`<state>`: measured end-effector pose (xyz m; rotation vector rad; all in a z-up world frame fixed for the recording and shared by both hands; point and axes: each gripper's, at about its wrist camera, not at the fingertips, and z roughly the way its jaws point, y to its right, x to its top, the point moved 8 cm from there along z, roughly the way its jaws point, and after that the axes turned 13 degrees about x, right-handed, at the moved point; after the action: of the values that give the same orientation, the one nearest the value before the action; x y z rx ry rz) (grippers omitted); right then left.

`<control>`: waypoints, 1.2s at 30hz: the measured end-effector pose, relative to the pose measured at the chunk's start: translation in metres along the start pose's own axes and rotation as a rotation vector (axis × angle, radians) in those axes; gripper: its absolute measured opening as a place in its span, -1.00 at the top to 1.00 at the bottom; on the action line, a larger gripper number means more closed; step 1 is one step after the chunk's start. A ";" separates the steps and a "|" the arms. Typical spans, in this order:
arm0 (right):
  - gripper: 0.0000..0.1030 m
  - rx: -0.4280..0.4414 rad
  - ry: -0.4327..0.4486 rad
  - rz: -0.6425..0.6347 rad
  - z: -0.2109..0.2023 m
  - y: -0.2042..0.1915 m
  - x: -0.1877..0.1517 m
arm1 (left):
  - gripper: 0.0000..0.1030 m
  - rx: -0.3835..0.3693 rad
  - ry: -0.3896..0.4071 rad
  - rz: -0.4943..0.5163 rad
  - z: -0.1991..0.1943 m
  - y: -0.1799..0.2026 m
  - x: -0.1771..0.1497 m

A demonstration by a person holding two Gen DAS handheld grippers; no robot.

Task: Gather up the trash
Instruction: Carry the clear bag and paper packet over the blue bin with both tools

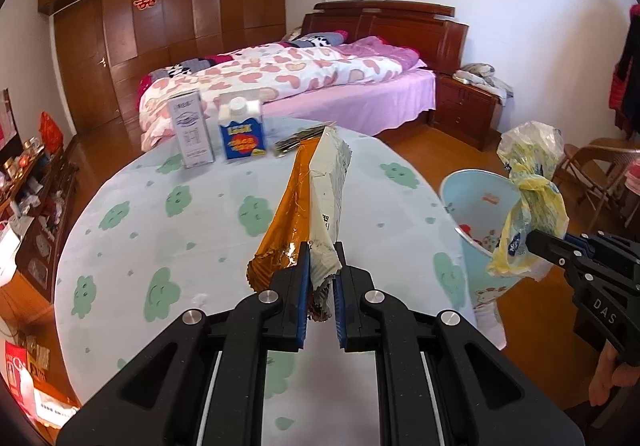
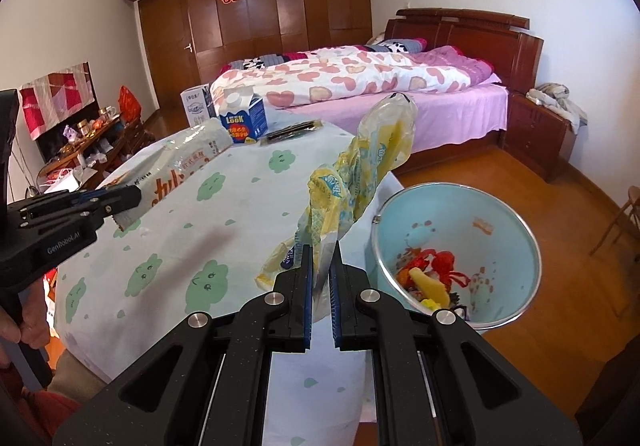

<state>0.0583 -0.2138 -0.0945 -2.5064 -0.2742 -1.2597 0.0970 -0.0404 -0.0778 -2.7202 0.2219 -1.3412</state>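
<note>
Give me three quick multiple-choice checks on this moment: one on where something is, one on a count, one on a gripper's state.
1. Where is the light blue trash bucket?
A. on the table
B. on the floor beside the table
C. on the bed

2. How many cartons stand at the table's far edge?
A. one
B. two
C. four

3. What is the left gripper doing?
A. hanging open and empty
B. clamped on the orange and white snack wrapper
C. holding a carton

Answers: 1 B, the bucket stands on the wood floor by the table edge. 2 B, a white carton and a blue milk carton stand side by side. 3 B, the wrapper's end is pinched between the fingers.
</note>
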 end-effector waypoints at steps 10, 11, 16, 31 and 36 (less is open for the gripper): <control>0.84 -0.043 0.035 0.040 -0.022 0.025 0.001 | 0.80 -0.043 0.021 0.041 -0.003 0.034 0.014; 0.84 -0.045 0.036 0.041 -0.022 0.027 0.001 | 0.80 -0.046 0.024 0.044 -0.004 0.037 0.015; 0.84 -0.072 0.049 0.070 -0.031 0.044 -0.001 | 0.80 -0.072 0.034 0.058 -0.005 0.054 0.022; 0.84 -0.154 0.066 0.162 -0.046 0.098 -0.011 | 0.80 -0.135 0.035 0.116 0.001 0.108 0.031; 0.84 -0.182 0.072 0.185 -0.049 0.107 -0.015 | 0.80 -0.155 0.037 0.136 0.004 0.125 0.032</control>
<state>0.0463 -0.3315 -0.1000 -2.5583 0.0916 -1.3486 0.1086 -0.1693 -0.0740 -2.7460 0.5252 -1.3905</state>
